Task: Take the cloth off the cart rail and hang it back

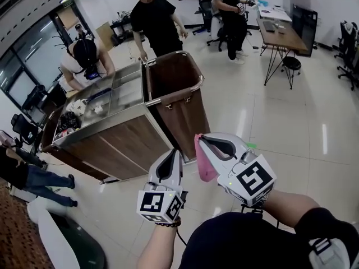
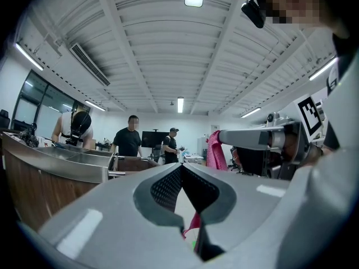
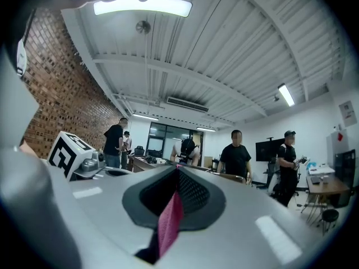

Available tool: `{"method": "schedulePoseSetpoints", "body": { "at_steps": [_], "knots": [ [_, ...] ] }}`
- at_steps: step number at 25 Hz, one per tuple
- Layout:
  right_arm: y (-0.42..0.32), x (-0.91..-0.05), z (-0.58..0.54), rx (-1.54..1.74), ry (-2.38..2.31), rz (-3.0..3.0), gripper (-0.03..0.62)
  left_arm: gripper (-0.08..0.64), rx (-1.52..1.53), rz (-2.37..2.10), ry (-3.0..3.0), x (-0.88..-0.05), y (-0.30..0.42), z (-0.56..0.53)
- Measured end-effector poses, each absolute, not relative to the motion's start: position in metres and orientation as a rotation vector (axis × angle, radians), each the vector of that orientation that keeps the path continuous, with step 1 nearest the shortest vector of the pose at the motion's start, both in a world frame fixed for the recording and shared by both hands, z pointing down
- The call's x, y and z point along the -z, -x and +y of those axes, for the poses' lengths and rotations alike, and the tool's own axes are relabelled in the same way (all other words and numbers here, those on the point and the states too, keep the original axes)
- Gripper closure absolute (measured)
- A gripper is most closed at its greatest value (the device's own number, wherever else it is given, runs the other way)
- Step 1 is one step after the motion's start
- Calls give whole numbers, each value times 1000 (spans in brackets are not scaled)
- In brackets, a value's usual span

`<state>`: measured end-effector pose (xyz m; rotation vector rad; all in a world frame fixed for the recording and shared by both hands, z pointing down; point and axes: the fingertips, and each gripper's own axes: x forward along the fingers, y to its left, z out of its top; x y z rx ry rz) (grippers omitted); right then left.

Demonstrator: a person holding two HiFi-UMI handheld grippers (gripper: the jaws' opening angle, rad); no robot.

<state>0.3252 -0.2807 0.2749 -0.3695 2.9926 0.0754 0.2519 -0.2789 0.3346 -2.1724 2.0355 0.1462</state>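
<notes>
My right tongs (image 1: 199, 138) are clamped shut on the pink cloth (image 1: 205, 166). It hangs from their tips in the air, near the wooden cart (image 1: 185, 114) ahead but apart from it. My left tongs (image 1: 178, 151) are closed as well, with nothing pinched between them, and sit just beside the right pair, a little lower.

Glossy pale floor (image 1: 269, 122), brick wall (image 3: 56, 88), ribbed white ceiling (image 2: 168, 55), strip light (image 3: 143, 5), wooden desk (image 1: 283, 37), tall windows (image 1: 22, 66)
</notes>
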Motion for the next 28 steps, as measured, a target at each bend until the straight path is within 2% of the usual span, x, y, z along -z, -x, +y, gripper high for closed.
{"method": "schedulePoseSetpoints", "body": {
  "at_steps": [6, 10, 14, 28],
  "knots": [
    [-310, -287, -288, -56, 254, 3004, 588, 557, -124, 2100, 2096, -348, -238, -283],
    [-289, -289, -298, -262, 116, 2888, 588, 557, -109, 2166, 2021, -361, -218, -284],
    [-259, -300, -293, -260, 18, 2874, 588, 557, -100, 2239, 1946, -376, -190, -271],
    [-140, -291, -163, -243, -234, 2856, 588, 557, -106, 2388, 1730, -367, -75, -129]
  ]
}}
